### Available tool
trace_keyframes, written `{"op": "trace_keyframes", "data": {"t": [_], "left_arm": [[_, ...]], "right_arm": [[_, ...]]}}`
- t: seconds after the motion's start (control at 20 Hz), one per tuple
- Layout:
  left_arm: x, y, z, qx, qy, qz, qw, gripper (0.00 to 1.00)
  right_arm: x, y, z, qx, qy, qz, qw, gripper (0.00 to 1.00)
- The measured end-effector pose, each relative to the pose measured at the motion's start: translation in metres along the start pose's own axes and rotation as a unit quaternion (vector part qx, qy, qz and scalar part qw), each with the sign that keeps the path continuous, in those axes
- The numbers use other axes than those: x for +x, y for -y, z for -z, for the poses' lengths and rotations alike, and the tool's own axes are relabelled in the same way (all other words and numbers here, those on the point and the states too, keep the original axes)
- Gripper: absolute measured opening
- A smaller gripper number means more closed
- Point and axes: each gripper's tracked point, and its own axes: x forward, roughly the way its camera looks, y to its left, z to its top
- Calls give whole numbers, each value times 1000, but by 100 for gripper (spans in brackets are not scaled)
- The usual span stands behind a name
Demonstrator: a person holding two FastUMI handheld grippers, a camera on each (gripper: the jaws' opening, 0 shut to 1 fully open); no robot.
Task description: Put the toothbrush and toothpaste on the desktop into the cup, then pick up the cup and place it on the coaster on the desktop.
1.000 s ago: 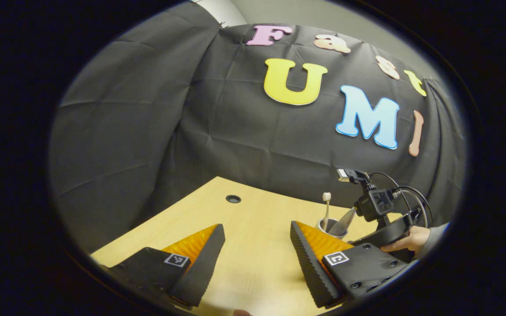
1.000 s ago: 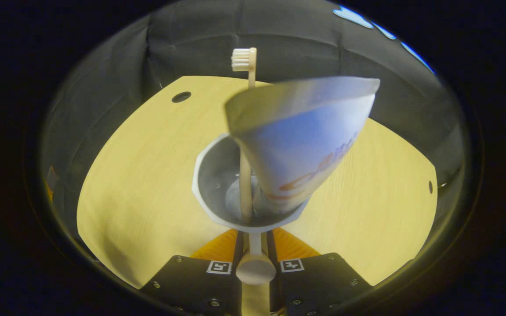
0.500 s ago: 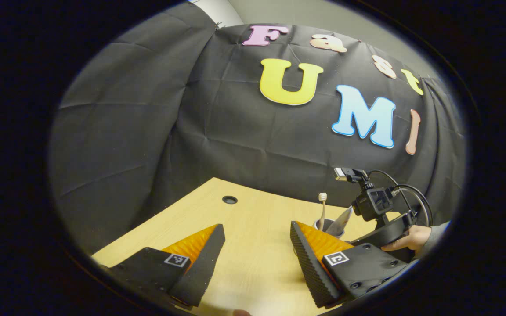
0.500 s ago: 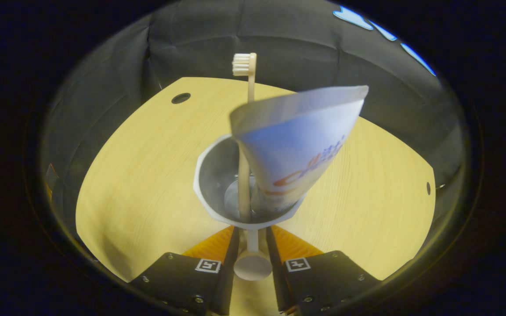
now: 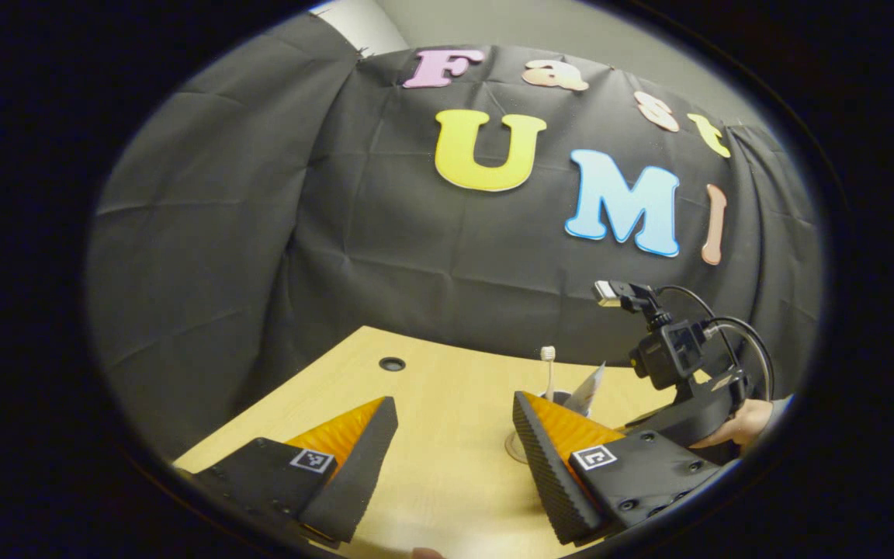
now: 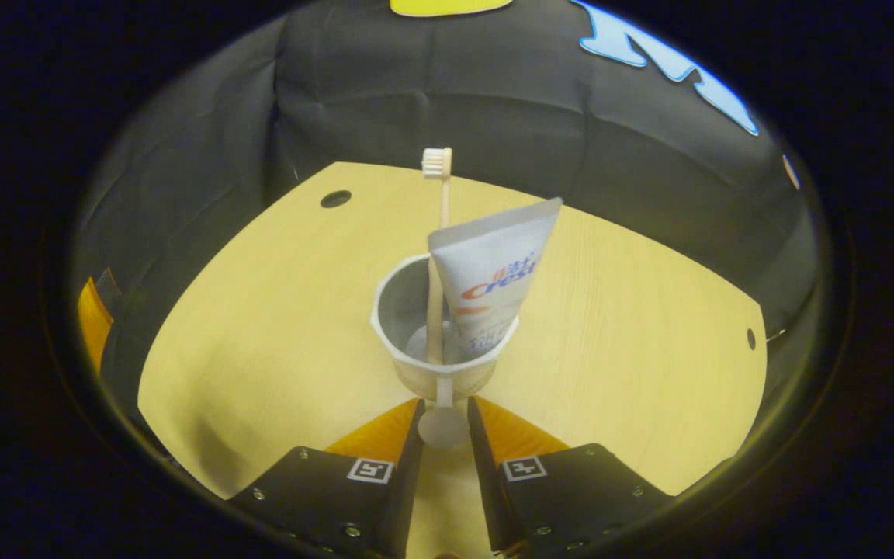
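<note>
Right claw slightly parted around cup handle, left claw wide apart

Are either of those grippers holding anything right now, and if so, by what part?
The right gripper brackets the cup handle's knob; whether the fingers press it cannot be told. The left gripper is open and holds nothing.

The left gripper view looks low across the surface toward the booth wall, from well back; the right gripper view looks steeply down, close to the cup; both views share that cup.
</note>
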Motion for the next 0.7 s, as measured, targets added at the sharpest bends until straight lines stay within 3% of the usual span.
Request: {"op": "trace_keyframes", "data": {"t": [0.25, 0.45, 0.7], "left_arm": [[-2, 25, -6, 11, 3, 5, 1000, 95], [-8, 49, -14, 27, 10, 9, 1000, 95], [-20, 97, -35, 33, 31, 37, 998, 95]], "right_arm": [[-33, 3, -10, 10, 47, -18, 999, 36], [-85, 24, -18, 3, 102, -2, 995, 36], [-161, 59, -20, 34, 200, 20, 979, 37]]}}
